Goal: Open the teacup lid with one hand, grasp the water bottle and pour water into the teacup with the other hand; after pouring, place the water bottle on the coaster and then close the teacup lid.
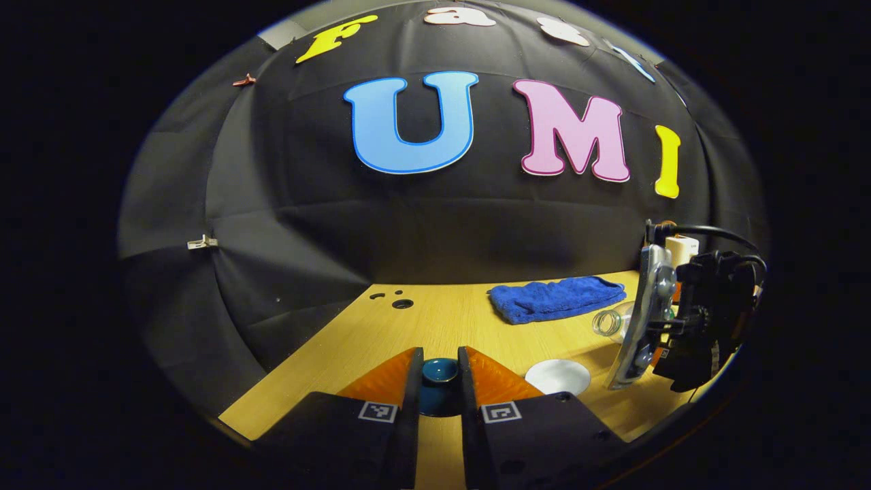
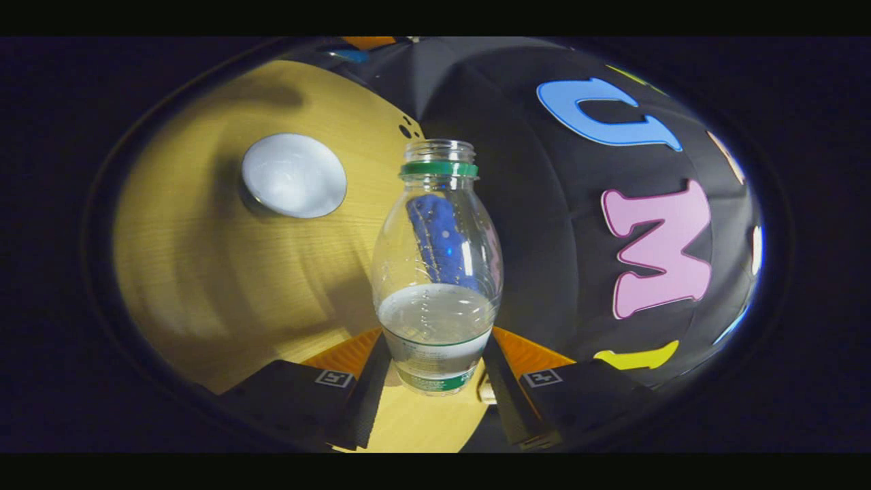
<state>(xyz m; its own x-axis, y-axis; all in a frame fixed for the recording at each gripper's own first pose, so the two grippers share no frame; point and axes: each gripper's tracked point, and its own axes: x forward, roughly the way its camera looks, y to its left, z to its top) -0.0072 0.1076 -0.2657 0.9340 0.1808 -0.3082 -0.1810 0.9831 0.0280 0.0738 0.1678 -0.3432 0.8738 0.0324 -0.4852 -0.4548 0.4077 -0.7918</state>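
In the left gripper view, the left gripper is clenched on the dark blue teacup lid, which sits squarely between the two fingers with its round knob facing up. Whether the lid is lifted off the wooden table cannot be told. Just past the right finger lies a white coaster. Farther right stands the right gripper, tilted, with the mouth of the water bottle poking out on its near side. Beyond them a blue cloth lies by the wall.

In the right gripper view, the right gripper grasps the water bottle low on its body, both fingers pressing its sides. The bottle is uncapped and partly full, its neck pointing away from the fingers. The coaster lies well beyond, to the left.
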